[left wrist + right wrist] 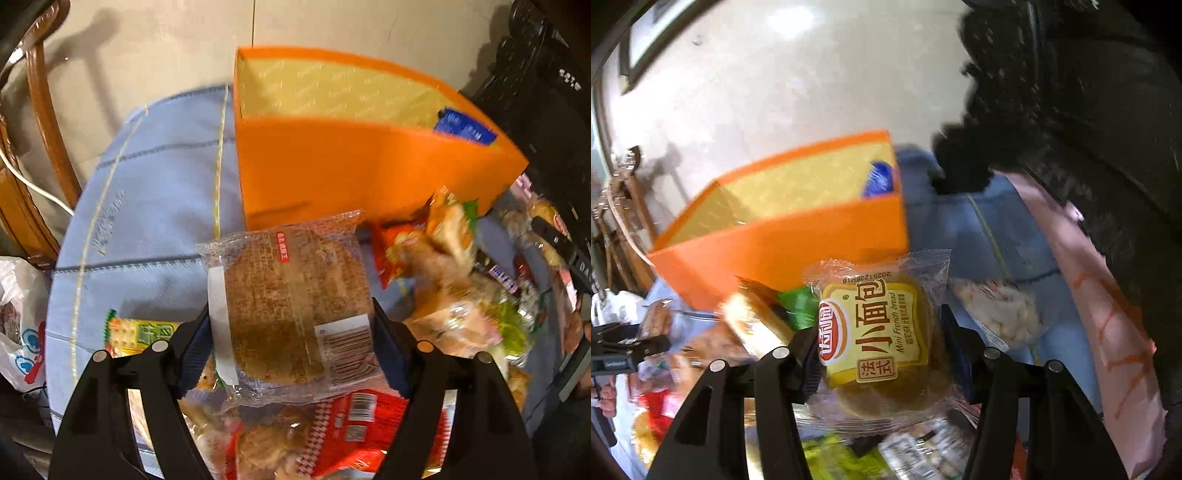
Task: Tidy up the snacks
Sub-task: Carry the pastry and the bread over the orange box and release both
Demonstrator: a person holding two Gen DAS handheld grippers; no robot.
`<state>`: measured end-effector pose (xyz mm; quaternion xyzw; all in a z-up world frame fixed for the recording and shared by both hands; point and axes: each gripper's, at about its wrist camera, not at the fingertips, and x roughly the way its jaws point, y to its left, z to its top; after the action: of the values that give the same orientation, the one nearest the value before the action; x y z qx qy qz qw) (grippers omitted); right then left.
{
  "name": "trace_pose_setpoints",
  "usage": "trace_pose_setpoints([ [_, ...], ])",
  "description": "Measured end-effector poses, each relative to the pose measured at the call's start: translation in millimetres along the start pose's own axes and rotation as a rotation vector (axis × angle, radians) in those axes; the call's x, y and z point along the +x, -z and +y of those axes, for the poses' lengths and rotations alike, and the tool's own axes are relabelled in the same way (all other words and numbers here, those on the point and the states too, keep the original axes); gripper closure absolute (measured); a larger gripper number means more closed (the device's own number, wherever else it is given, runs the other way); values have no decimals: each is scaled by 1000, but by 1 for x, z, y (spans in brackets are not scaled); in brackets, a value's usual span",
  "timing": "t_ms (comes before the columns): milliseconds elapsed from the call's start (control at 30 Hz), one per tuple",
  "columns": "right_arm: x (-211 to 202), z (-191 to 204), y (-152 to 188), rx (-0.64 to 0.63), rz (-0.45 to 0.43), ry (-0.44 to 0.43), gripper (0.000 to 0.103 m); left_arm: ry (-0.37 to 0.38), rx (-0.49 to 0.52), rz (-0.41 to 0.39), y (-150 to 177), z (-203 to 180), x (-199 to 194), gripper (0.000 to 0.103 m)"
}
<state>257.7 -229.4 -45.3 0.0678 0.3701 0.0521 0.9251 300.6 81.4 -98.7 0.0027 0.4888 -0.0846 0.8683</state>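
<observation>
Cream wall behind; wooden chair beside blue-clothed table.

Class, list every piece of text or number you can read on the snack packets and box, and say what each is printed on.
"Mini French bread": yellow label of the bread packet.
"小面包", "法式": same label.
"20251226R16", roughly: its top seal.
Red characters and barcode digits on the waffle packet: too blurred.
Pale pattern print inside the orange box: unreadable.

Orange box, yellow lining; blue tablecloth
</observation>
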Motion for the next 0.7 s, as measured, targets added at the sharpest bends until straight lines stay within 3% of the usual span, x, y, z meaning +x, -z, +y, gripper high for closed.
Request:
trace_pose_setpoints([
  [167, -5, 29, -35, -27, -27, -44, 46, 3, 11, -73, -23, -13, -25, 28],
  [367, -16, 47, -83, -16, -50, -98, 46, 11, -1, -173, -74, -24, -56, 28],
  [433, -15, 51, -99, -14, -49, -99, 46, -24, 17, -209, -93, -30, -63, 28],
  [600, 2, 47, -138, 40, -48, -104, 46, -1, -58, -190, -133, -25, -59, 28],
  [700, 16, 44, -151, 70, -34, -121, 46, -72, -45, -176, -147, -27, -46, 28],
])
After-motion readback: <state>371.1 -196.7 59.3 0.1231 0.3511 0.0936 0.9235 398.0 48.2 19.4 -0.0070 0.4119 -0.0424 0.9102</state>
